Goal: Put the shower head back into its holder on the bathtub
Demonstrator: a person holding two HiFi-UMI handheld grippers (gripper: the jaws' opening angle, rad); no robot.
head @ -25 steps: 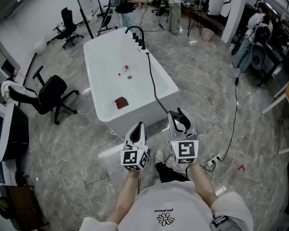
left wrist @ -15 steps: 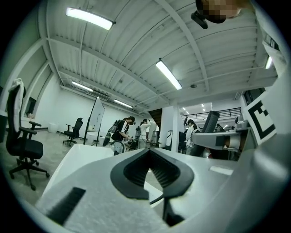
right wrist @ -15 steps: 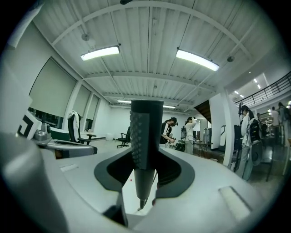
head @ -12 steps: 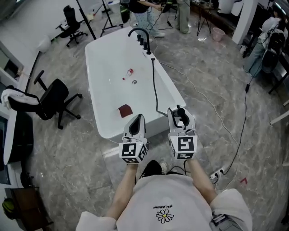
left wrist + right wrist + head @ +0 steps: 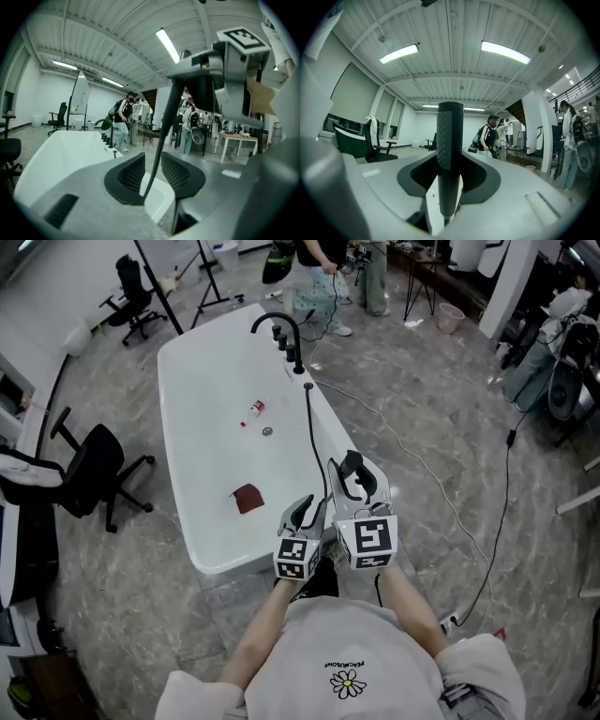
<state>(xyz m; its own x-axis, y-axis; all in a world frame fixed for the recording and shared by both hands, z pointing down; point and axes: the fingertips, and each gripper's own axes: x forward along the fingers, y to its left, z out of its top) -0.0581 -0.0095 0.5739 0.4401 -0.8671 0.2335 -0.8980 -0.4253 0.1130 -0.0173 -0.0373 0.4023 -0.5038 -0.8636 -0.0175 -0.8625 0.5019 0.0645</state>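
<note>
1. The bathtub lies to the left, with the black hose trailing along its rim.
2. The left hand-held gripper has just been opening its jaws. They stand apart, with the hose between them, seemingly ungripped.
3. The right hand-held gripper clamps the shower head by its handle, near the tub's corner.

Bathtub: holder on its rim too small to discern. Red-and-white item on its floor: unidentifiable. Persons beyond its tap end: cut by the top edge. Shower head at its near corner: spray face not discernible.
</note>
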